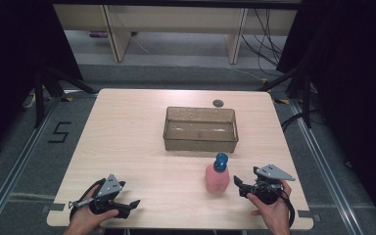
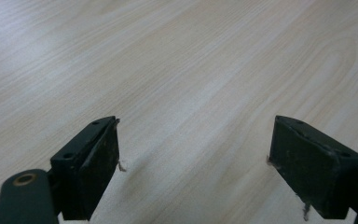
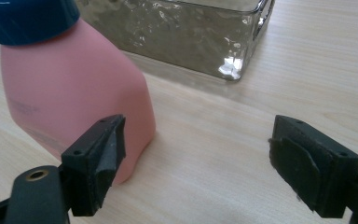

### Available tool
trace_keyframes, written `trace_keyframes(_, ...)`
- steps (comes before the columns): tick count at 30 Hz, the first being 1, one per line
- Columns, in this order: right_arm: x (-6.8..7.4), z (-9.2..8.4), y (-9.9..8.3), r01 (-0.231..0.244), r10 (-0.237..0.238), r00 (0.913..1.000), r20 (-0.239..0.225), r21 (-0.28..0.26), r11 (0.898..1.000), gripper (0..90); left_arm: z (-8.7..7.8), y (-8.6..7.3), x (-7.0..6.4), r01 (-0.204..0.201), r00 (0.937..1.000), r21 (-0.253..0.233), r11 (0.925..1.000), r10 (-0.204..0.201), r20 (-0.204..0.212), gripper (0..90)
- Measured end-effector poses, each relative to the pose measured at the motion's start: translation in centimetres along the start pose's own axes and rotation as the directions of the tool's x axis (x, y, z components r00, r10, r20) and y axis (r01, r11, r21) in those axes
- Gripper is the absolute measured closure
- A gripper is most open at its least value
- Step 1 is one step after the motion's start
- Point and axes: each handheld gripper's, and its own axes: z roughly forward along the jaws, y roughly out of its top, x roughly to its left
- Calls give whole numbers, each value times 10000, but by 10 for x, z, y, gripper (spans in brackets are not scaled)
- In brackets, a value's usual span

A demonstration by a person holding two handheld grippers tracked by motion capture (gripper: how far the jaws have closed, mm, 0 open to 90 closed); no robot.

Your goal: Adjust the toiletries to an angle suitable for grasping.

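Beside pink bottle [image 1: 217, 179], right gripper [image 1: 241, 187] agape.

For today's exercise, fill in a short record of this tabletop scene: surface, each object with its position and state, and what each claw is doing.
Surface: light wooden table
Bottle: pink bottle with blue cap, upright, near the front edge, apart from the bin
Bin: clear rectangular bin, behind the bottle, looks empty
Left claw: open, holding nothing, over bare wood at the front left
Right claw: open, just right of the bottle, not gripping it
Small item: dark round disc on the table behind the bin
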Motion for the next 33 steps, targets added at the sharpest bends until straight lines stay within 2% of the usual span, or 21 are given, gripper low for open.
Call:
trace_keyframes(8,4,-1,-1,-4,1,9998,-210,-133,9999,202,0,0,0,5,10000,-10,10000,-5,-12,153)
trace_keyframes(10,5,-2,0,70,-72,9998,-159,-151,9999,209,0,0,1,-140,9999,-13,9999,140,-89,153)
trace_keyframes(11,5,-3,0,158,-160,9998,-122,-160,9997,209,0,0,0,-36,10000,18,10000,36,-13,153)
trace_keyframes(12,9,-4,0,-211,210,9997,-147,-7,9998,209,0,0,0,14,10000,-13,10000,-14,-8,153)
trace_keyframes(14,7,-4,1,274,-278,9995,-146,-247,9993,209,0,0,0,-1,10000,-7,10000,1,-9,153)
trace_keyframes(18,11,-6,1,371,-379,9992,-155,-490,9981,209,0,0,0,12,10000,-10,10000,-12,-12,153)
trace_keyframes(19,12,-8,2,274,-284,9993,-251,-373,9989,209,0,0,0,10,10000,-4,10000,-10,-12,153)
trace_keyframes(23,16,-11,2,276,-289,9992,-291,-461,9986,213,0,0,0,11,10000,-3,10000,-11,-7,153)
trace_keyframes(24,19,-13,2,-123,106,9990,-432,-405,9991,214,0,0,1,-91,9999,-11,10000,91,-77,153)
trace_keyframes(26,17,-14,2,480,-500,9983,-302,-623,9969,214,0,0,1,-38,10000,-15,10000,38,-62,153)
trace_keyframes(29,20,-16,3,252,-280,9985,-465,-589,9979,214,0,0,1,-52,10000,-21,10000,52,-70,153)
trace_keyframes(33,23,-19,3,319,-353,9980,-529,-643,9974,218,0,0,1,-49,10000,-21,10000,49,-68,153)
